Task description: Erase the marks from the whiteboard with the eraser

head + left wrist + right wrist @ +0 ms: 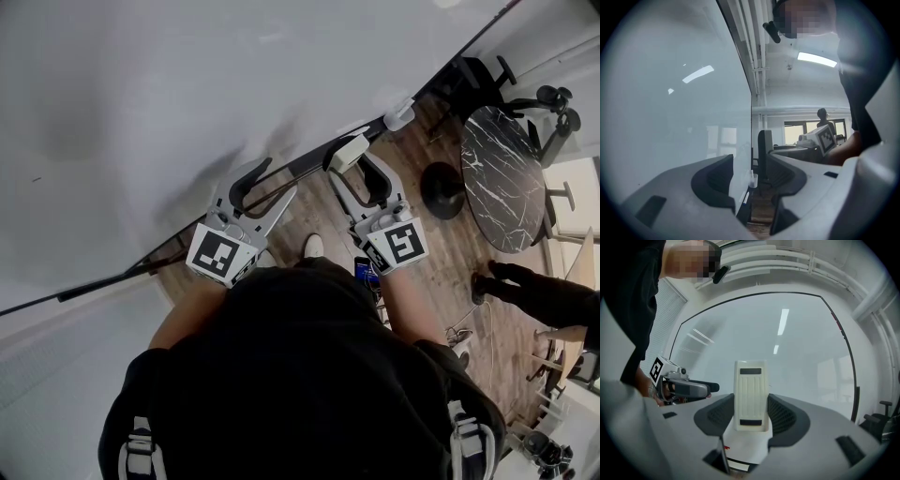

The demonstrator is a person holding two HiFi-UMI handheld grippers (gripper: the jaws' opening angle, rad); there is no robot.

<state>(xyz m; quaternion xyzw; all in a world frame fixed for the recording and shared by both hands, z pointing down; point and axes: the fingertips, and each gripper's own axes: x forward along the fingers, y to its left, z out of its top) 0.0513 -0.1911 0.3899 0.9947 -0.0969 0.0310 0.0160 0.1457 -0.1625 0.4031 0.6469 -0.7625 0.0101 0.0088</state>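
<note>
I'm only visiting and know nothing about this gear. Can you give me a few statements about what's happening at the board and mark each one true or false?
1. The right tool grips the eraser. True.
2. The left tool holds a marker. False: its jaws stand apart with nothing between them.
3. The eraser is black. False: it is cream-white.
4. A round dark table stands on the wood floor nearby. True.
5. The whiteboard is covered in thick writing. False: it looks almost blank.
</note>
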